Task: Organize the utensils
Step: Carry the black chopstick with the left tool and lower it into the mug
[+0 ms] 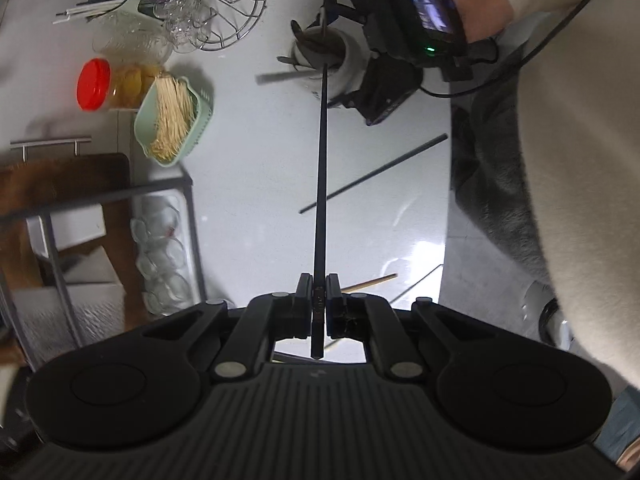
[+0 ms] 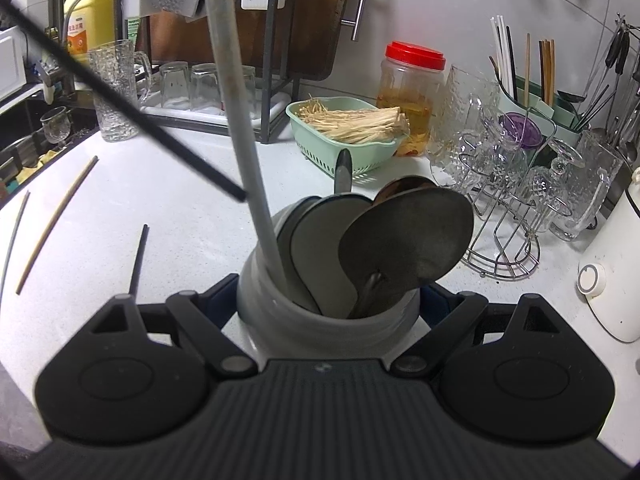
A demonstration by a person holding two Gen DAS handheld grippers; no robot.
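In the left wrist view my left gripper [image 1: 319, 300] is shut on a long black chopstick [image 1: 321, 184]. The stick points away toward a white utensil jar [image 1: 354, 62]. My right gripper [image 2: 328, 294] is shut on that jar [image 2: 320, 332], one finger on each side. Inside it stand several spoons [image 2: 404, 240] and a grey chopstick [image 2: 244, 128]. In the right wrist view the black chopstick [image 2: 132, 114] slants in from the upper left, its tip close to the jar's rim and still outside. On the counter lie loose chopsticks: a black one [image 1: 372, 174], a wooden one [image 2: 56, 226] and a grey one [image 2: 14, 240].
A green basket of enoki mushrooms [image 2: 344, 136] and a red-lidded jar [image 2: 412, 92] stand behind the jar. A wire rack of glasses [image 2: 504, 200] and a white appliance [image 2: 612, 272] are to the right. A dish rack [image 2: 276, 92] and a sink [image 2: 24, 148] lie at the left. A person's cream sleeve [image 1: 580, 160] fills the right of the left wrist view.
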